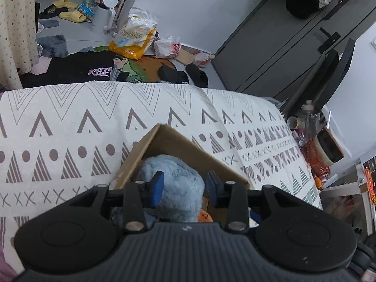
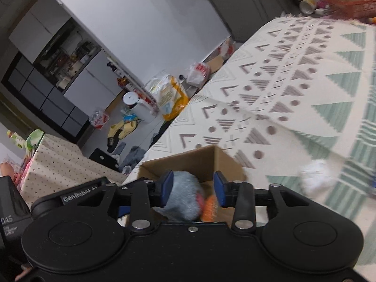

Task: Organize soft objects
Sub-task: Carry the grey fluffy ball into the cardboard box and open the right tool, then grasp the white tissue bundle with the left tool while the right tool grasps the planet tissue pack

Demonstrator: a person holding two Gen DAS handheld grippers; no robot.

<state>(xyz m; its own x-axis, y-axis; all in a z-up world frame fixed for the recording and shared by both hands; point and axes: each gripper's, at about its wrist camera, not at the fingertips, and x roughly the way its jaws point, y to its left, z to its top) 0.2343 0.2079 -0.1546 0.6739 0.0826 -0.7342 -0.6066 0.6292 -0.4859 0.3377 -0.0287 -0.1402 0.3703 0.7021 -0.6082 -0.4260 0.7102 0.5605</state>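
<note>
A cardboard box [image 1: 164, 145] sits on a patterned bed cover [image 1: 70, 122], and a blue plush toy [image 1: 174, 181] with an orange part [image 1: 205, 216] at its 5 o'clock side lies inside it. The left gripper [image 1: 185, 185] hangs over the box with its jaws wide on either side of the plush, not pinching it. The right gripper [image 2: 193, 188] is likewise spread wide above the same toy, with a white fluffy object [image 2: 317, 178] on the cover at its 3 o'clock.

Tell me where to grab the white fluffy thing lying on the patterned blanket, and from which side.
Take the white fluffy thing across its rounded middle, coming straight down from above. It looks like a soft low clump lying free on the blanket, clear of the cardboard box, with no handle or edge showing. Motion blur hides finer detail.
</note>
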